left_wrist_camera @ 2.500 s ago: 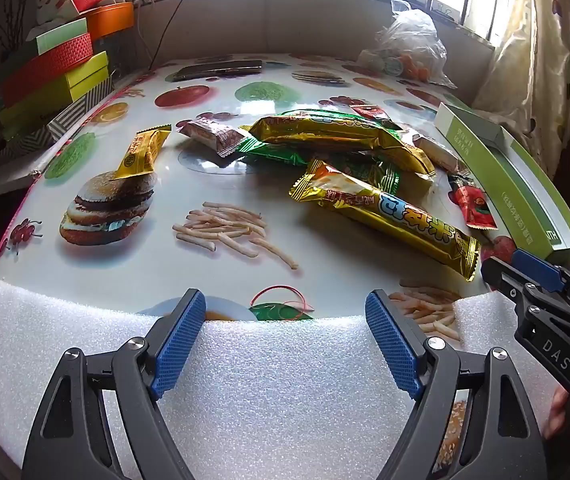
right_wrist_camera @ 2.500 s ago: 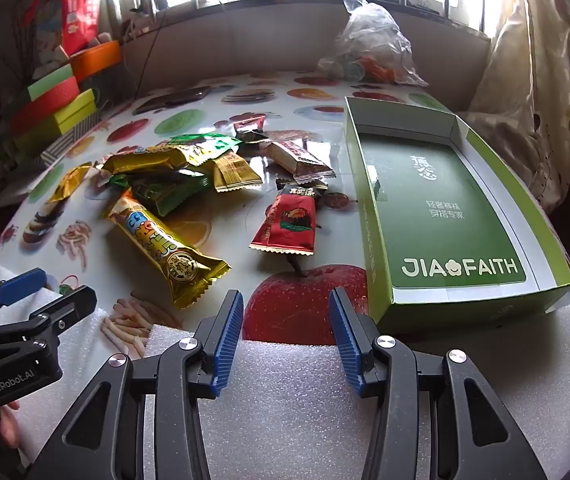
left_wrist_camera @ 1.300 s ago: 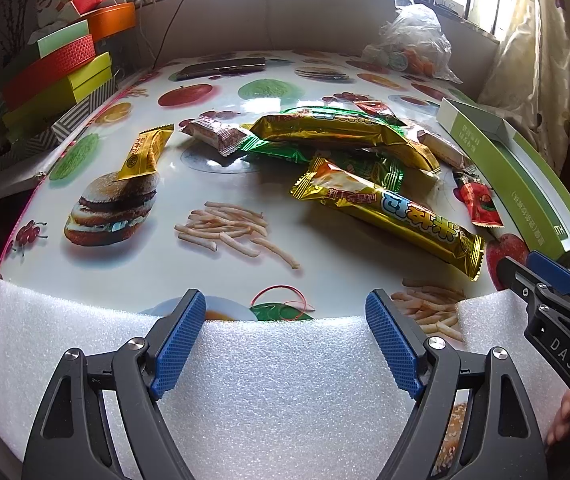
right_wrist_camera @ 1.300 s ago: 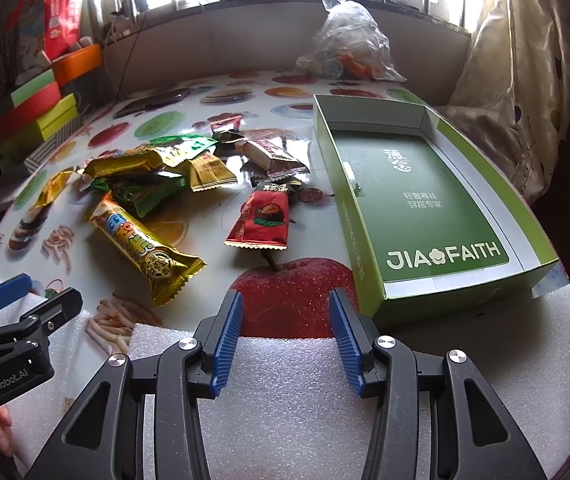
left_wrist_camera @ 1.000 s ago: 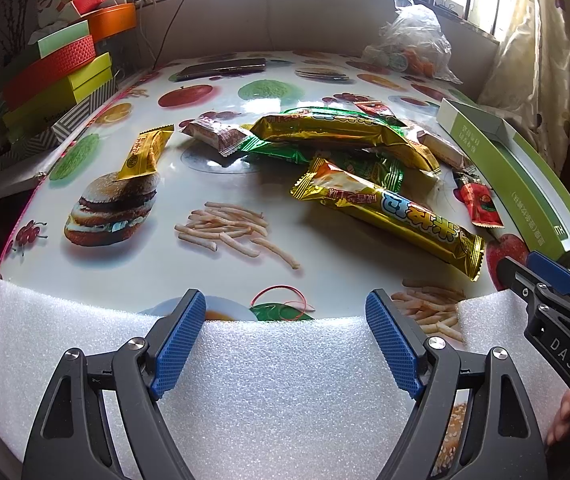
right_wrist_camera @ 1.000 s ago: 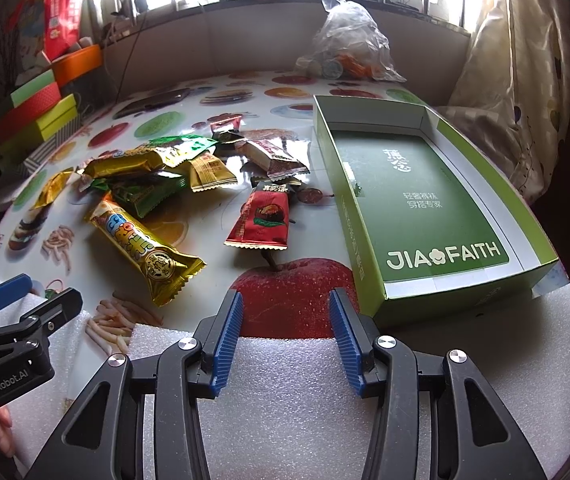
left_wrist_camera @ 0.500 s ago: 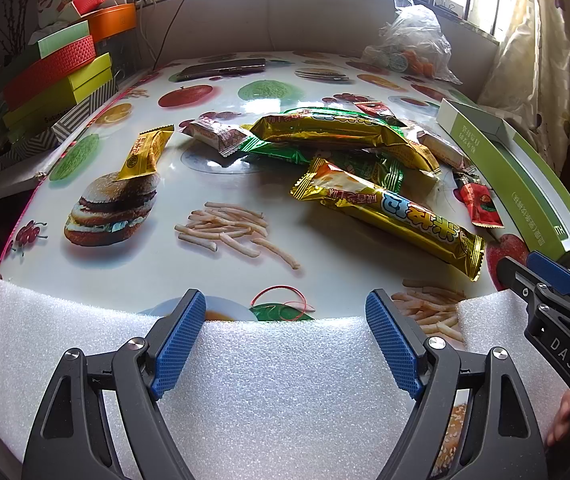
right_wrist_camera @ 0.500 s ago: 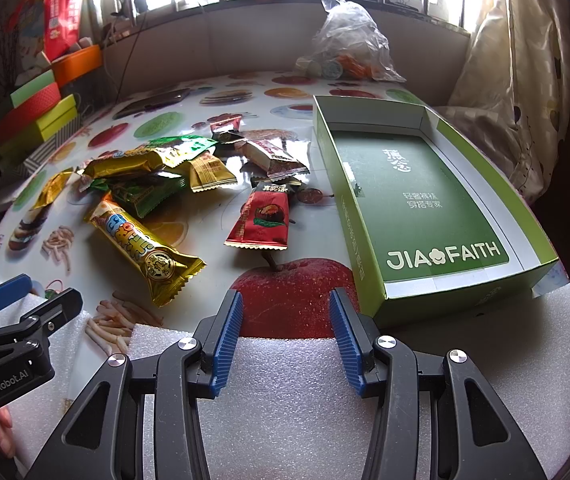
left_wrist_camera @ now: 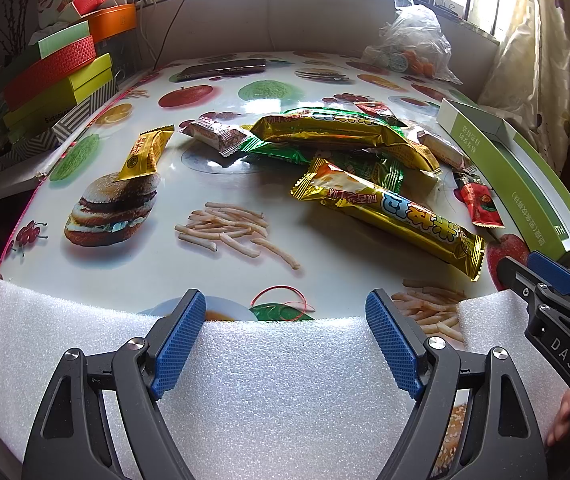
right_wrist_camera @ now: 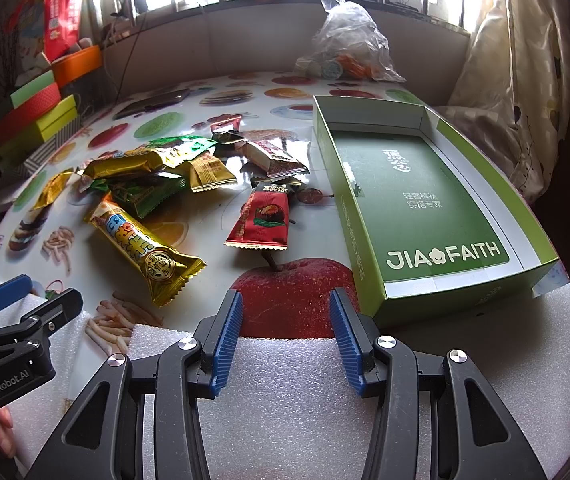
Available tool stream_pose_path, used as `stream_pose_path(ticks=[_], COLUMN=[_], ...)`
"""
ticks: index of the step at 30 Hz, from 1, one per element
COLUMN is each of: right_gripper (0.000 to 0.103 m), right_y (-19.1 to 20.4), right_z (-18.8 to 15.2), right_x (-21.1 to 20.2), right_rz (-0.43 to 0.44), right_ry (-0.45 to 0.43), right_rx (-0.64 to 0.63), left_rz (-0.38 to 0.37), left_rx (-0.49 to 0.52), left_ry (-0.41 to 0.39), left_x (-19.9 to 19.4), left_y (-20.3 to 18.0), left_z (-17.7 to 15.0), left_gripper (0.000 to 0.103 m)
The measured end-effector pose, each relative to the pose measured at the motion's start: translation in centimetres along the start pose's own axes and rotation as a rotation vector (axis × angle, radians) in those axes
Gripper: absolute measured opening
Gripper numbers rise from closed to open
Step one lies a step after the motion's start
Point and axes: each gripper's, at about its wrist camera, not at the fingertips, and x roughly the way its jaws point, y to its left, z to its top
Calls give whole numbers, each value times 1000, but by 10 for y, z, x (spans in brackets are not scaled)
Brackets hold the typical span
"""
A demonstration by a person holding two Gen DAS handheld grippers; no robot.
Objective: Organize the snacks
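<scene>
Snack packets lie in a loose pile mid-table: a long gold bar (left_wrist_camera: 389,216) (right_wrist_camera: 145,252), a second gold bar (left_wrist_camera: 337,136), green packets (right_wrist_camera: 145,192), a red packet (right_wrist_camera: 263,216) (left_wrist_camera: 479,202), a small yellow packet (left_wrist_camera: 145,154) and a pink-white packet (right_wrist_camera: 275,158). An open green box (right_wrist_camera: 425,204) (left_wrist_camera: 525,184) lies empty at the right. My left gripper (left_wrist_camera: 285,312) is open and empty above the near foam edge. My right gripper (right_wrist_camera: 285,302) is open and empty, near the box's front corner.
White foam sheets (left_wrist_camera: 269,380) cover the table's near edge. Stacked coloured boxes (left_wrist_camera: 57,80) stand at the far left. A clear plastic bag (right_wrist_camera: 345,44) sits at the back by the window. A dark phone (left_wrist_camera: 221,69) lies far back. A curtain (right_wrist_camera: 525,80) hangs at right.
Since 2.5 s ago both views shifted slightly; the right gripper drew back a little from the box. Over the last second nothing has visibly moved.
</scene>
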Motion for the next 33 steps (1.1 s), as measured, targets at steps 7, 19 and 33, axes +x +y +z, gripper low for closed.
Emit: stream_pose_path(ticks=[7, 19, 33], right_gripper=[45, 45, 45], right_y=[0, -1, 38], right_z=[0, 6, 39], right_x=[0, -4, -7], right_rz=[0, 68, 210], right_ry=[0, -9, -53], right_rx=[-1, 7, -163], left_rz=[-3, -23, 23], left_rx=[0, 24, -86], left_ry=[2, 29, -14], left_x=[0, -2, -13], left_y=[0, 4, 64], left_z=[0, 6, 40], left_gripper=[82, 82, 82])
